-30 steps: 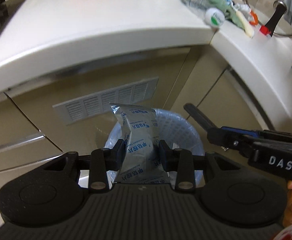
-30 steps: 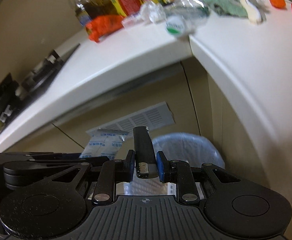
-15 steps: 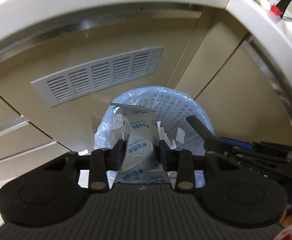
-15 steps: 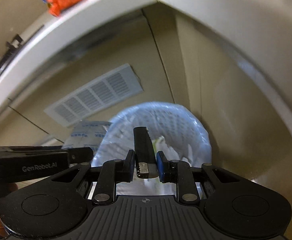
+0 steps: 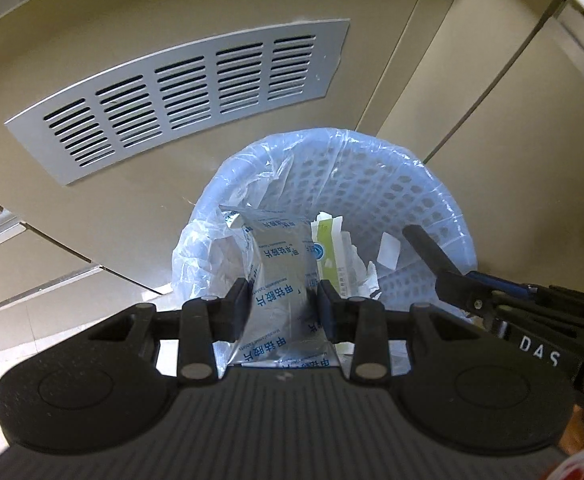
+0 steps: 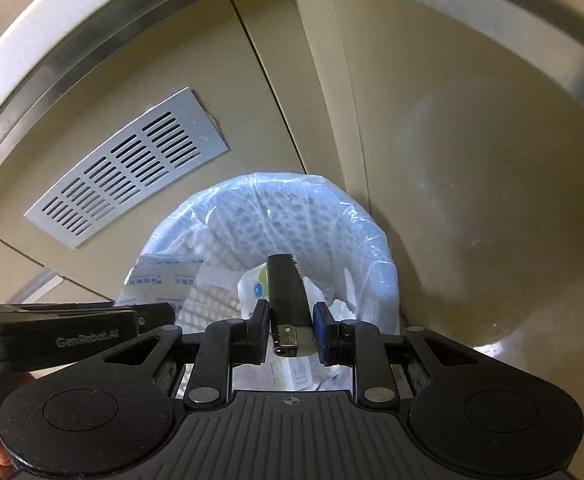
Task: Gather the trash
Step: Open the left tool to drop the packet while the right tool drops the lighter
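Whereas 1 second ago both wrist views took in the bench top with its scattered litter, both now look steeply down into the waste basket (image 5: 419, 184), so both hands have descended to the drop position. The left gripper (image 5: 284, 308) remains clamped on the silver foil pouch (image 5: 280, 276), which stands upright between the pads above the basket's left half. The right gripper (image 6: 292, 322) remains clamped on the black lighter (image 6: 286, 292), whose metal end sits at the pads while its body projects forward over the basket opening. Neither grip has altered during the descent.

Judgement: transport is complete and release is the step in hand; both items appear to lie inside the rim line, so opening the jaws should drop them into the liner.

Surroundings: the basket carries a pale blue plastic liner (image 5: 196, 240) and already holds crumpled paper and a green-and-white carton (image 5: 329, 256). A slotted vent panel (image 5: 180, 92) is set in the beige cabinet front (image 6: 471, 160) behind. The basket sits in a cabinet corner, close to both faces. The 2 grippers work side by side, each visible in the other's view, so clearance between them is limited. Nothing covers the basket opening.
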A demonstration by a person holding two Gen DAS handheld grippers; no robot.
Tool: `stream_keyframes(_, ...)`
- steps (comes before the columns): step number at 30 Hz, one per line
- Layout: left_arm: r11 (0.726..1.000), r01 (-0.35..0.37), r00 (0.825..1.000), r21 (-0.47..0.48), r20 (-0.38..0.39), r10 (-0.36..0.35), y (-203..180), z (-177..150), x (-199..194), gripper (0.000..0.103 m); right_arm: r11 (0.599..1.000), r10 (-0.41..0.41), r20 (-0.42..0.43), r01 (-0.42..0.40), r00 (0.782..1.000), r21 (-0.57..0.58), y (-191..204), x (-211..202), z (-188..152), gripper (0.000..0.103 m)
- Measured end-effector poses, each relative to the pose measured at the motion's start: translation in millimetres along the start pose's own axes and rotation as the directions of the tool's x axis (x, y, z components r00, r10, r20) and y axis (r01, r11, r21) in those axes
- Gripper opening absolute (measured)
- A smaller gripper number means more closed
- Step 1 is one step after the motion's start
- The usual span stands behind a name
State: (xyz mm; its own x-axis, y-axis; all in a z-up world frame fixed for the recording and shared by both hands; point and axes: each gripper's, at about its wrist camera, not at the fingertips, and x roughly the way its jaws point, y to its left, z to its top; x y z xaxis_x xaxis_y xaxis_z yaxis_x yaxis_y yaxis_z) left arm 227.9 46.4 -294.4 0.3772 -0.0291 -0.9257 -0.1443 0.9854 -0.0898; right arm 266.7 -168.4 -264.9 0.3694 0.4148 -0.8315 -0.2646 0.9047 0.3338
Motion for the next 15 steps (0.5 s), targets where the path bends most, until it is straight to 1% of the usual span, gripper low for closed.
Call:
stream_keyframes(7,1.0,-0.008,1.0,0.004,0.007,0.008,1.6,2.4,7.7,0.034,1.0,-0.004,0.001,0.004,1.0,0.003,0.1,6.9,2.6,0.023)
stream_keyframes(9,1.0,0.001,1.0,0.002,0.016,-0.001,2.6,3.7,6.1,0.043,1.0,-0.008,0.003,0.008,1.0,-0.001,0.8,8.1,4.0,0.023)
stream_keyframes(10,1.0,0.001,1.0,-0.001,0.025,-0.001,3.1,4.1,4.7,0.054,1.0,-0.01,0.004,0.01,1.0,-0.002,1.4,9.0,4.6,0.023)
stream_keyframes(11,1.0,0.003,0.999,-0.003,0.035,-0.002,3.5,4.4,3.2,0.056,1.0,-0.011,0.005,0.011,1.0,-0.004,1.9,8.7,5.2,0.023)
stream_keyframes(15,1.0,0.014,0.999,0.007,0.052,-0.015,5.1,6.3,-1.4,0.056,0.999,-0.024,0.006,0.024,1.0,-0.022,4.0,10.1,7.0,0.023)
